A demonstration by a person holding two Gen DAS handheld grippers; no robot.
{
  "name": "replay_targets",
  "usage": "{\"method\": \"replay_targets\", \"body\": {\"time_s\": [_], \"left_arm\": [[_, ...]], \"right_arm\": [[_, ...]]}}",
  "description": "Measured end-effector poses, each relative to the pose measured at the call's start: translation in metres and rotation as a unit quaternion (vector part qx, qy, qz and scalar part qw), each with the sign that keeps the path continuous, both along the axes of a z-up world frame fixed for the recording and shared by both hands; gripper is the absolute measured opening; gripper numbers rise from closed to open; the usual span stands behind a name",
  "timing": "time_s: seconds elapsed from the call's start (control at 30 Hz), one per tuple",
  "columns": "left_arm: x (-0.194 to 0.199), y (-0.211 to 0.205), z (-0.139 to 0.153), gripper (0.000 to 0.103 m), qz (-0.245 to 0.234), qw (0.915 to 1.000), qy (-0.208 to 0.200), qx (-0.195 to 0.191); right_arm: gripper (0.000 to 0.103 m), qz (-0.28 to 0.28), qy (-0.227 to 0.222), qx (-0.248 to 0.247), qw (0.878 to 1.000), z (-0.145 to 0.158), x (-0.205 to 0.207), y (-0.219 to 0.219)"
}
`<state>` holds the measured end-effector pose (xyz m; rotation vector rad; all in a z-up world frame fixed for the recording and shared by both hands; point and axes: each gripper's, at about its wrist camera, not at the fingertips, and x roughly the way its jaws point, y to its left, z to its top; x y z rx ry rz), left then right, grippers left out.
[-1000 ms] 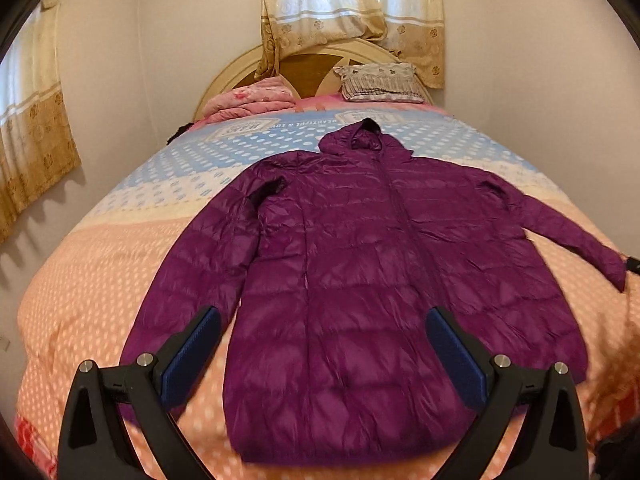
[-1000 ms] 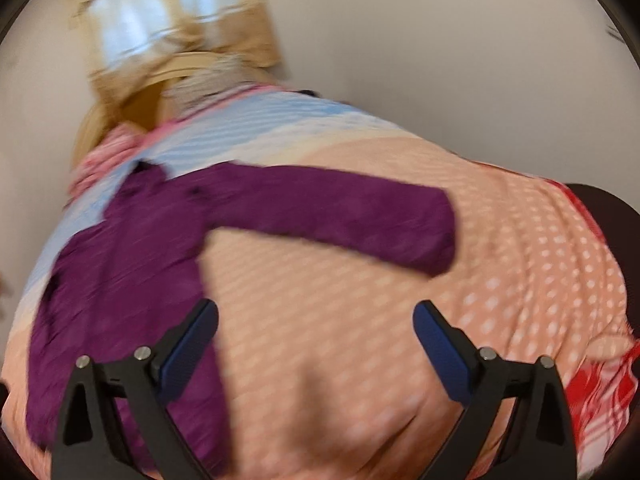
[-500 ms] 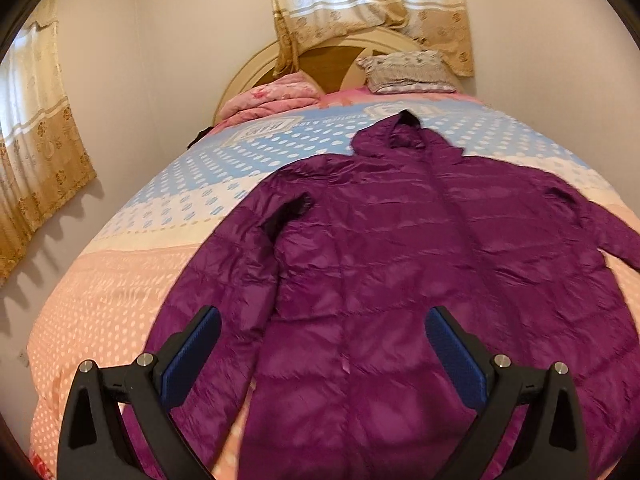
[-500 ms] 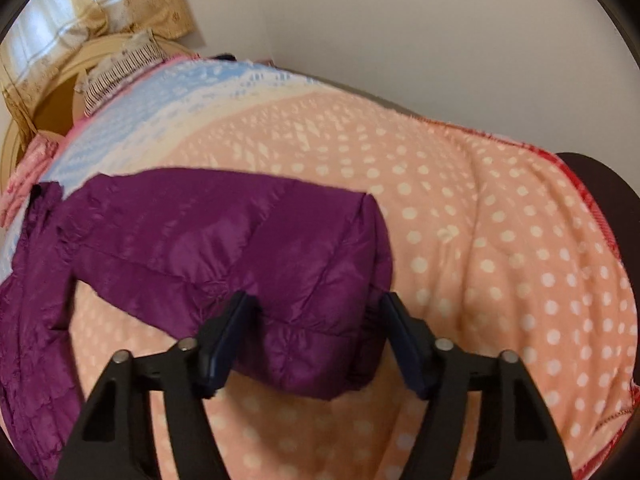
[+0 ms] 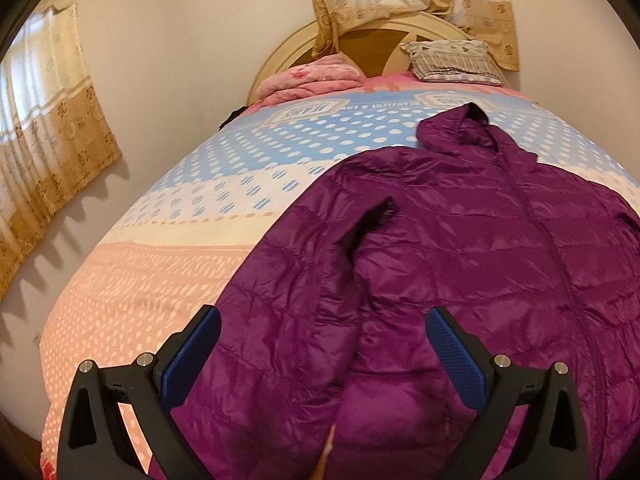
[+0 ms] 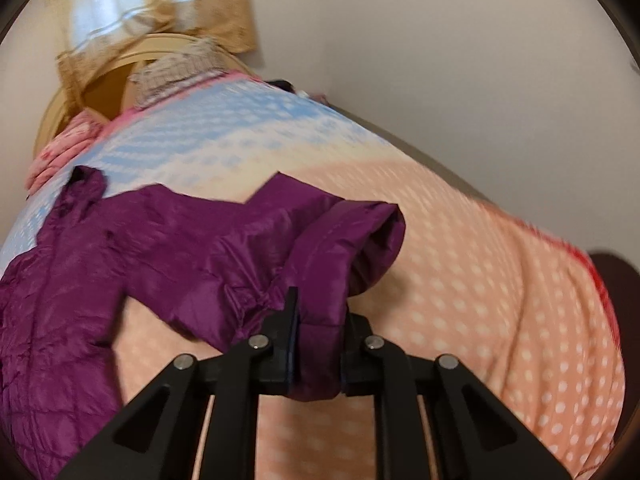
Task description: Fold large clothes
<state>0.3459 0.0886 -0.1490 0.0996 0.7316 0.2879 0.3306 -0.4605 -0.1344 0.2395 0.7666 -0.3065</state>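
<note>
Right now the right gripper [image 6: 318,344] is pinching the cuff of 1 sleeve [image 6: 344,240] of the purple jacket [image 5: 460,248], which is lying flat on the bed [image 5: 160,248]. That sleeve is running long toward the jacket's body on the left, so it probably needs to go that way. Meanwhile the left gripper [image 5: 322,354] is hanging wide open over the other sleeve [image 5: 288,280], holding nothing.

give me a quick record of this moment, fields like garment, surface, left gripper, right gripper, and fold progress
garment: purple jacket, front up, hood toward the headboard
surface: bed with dotted cover
left gripper: open, over one sleeve, not gripping
right gripper: shut on the other sleeve's cuff, raised off the bed
fold progress: body flat, no fold laid yet
</note>
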Motion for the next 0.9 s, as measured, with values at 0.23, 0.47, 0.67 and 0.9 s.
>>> {"method": "replay_targets", "body": {"time_s": [0.23,0.47,0.67,0.9], "left_arm": [[0.013,0.02,-0.001,0.102,0.013,0.9999,0.001,0.0],[0.025,0.036,0.0,0.102,0.02,0.9998,-0.001,-0.005],[0.025,0.048,-0.002,0.102,0.022,0.9997,-0.012,-0.004],[0.028,0.052,-0.014,0.102,0.031,0.9995,0.001,-0.005]], "right_arm": [[0.017,0.092,-0.044,-0.027,0.994,0.029,0.044,0.092],[0.017,0.194,-0.043,-0.039,0.979,0.01,0.077,0.2],[0.017,0.247,-0.026,-0.034,0.968,-0.018,0.091,0.264],[0.023,0.29,0.001,-0.022,0.957,-0.052,0.093,0.305]]}}
